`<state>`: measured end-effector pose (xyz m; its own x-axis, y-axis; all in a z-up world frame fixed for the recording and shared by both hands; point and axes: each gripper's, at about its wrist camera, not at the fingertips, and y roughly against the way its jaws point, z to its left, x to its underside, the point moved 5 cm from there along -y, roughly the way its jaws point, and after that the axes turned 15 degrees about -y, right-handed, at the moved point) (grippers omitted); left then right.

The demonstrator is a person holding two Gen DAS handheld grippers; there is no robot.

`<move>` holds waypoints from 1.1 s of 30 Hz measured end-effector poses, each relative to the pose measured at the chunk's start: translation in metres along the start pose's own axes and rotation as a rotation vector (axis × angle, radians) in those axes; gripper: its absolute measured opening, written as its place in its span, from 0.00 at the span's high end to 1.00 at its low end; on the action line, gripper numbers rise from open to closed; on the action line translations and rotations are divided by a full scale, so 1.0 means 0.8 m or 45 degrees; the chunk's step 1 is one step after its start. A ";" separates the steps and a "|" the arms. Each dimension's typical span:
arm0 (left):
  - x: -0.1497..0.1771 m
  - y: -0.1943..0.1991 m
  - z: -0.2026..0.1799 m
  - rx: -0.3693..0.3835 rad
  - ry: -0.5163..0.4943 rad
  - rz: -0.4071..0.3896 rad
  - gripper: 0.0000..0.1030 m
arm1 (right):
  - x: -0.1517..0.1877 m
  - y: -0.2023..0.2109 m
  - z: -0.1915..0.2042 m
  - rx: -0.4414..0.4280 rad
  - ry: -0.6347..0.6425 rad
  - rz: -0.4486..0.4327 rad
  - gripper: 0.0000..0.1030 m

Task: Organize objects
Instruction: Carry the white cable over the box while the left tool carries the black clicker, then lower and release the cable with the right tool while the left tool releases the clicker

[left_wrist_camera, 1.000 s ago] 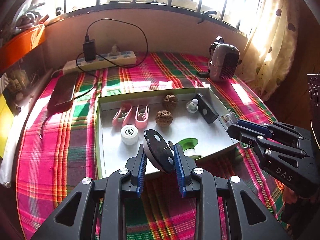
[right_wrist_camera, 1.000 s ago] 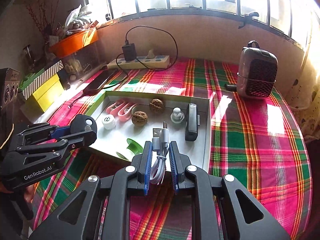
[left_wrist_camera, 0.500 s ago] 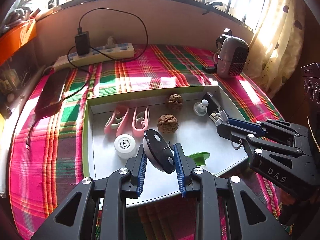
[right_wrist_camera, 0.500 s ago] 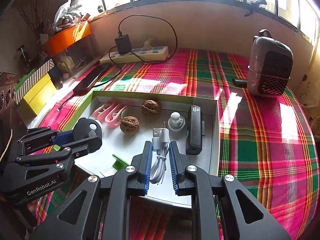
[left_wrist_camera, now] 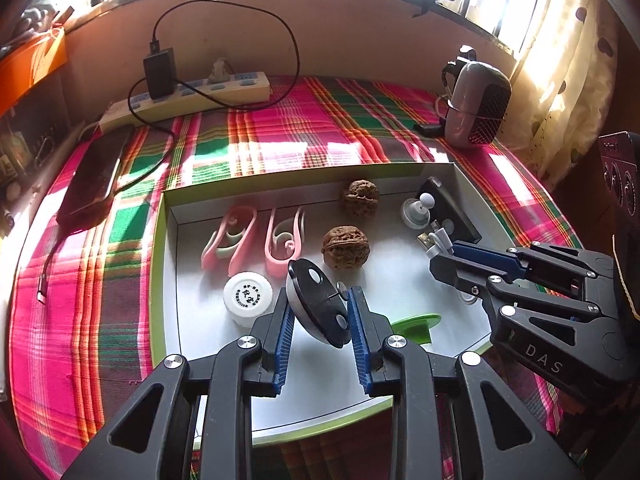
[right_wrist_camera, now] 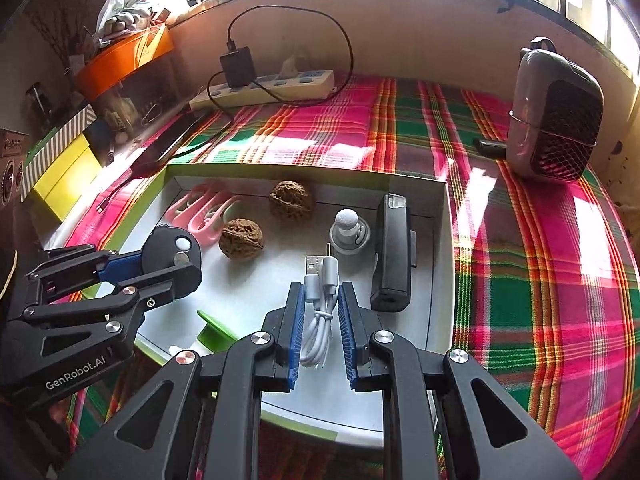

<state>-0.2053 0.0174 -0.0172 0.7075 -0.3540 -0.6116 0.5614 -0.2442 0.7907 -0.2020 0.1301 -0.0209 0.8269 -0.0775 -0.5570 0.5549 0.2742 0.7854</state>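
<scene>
My left gripper (left_wrist_camera: 319, 300) is shut on a black disc-shaped gadget (left_wrist_camera: 316, 304) and holds it above the front of the white tray (left_wrist_camera: 168, 264); it also shows in the right wrist view (right_wrist_camera: 170, 258). My right gripper (right_wrist_camera: 319, 300) is shut on a coiled white USB cable (right_wrist_camera: 320, 304) above the tray (right_wrist_camera: 438, 264), beside a black bar-shaped device (right_wrist_camera: 392, 252). The cable's plug shows in the left wrist view (left_wrist_camera: 434, 240). The tray holds two walnuts (left_wrist_camera: 346, 246), two pink clips (left_wrist_camera: 256, 238), a white cap (left_wrist_camera: 248, 298), a white knob (left_wrist_camera: 418, 210) and a green spool (left_wrist_camera: 416, 322).
The tray lies on a plaid tablecloth (left_wrist_camera: 80, 300). A power strip (left_wrist_camera: 188, 96) with a charger and a dark phone (left_wrist_camera: 96, 172) lie at the back left. A small grey heater (right_wrist_camera: 556, 112) stands at the back right. Yellow boxes (right_wrist_camera: 60, 172) stand at the left.
Both grippers have moved forward over the tray, each still holding its object. The tray looks nearer and larger in both views.
</scene>
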 end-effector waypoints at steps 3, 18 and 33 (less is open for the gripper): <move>0.002 -0.003 0.000 0.000 0.002 0.008 0.76 | 0.001 -0.002 0.000 0.006 0.006 0.003 0.82; 0.006 -0.010 0.000 0.002 0.003 0.032 0.76 | 0.004 -0.006 0.001 0.011 0.012 0.012 0.82; 0.005 -0.012 0.000 -0.008 -0.003 0.045 0.76 | 0.005 -0.009 0.004 0.016 0.013 0.024 0.82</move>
<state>-0.2074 0.0180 -0.0272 0.7261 -0.3645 -0.5830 0.5385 -0.2258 0.8118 -0.2027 0.1250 -0.0277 0.8362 -0.0628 -0.5449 0.5405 0.2638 0.7990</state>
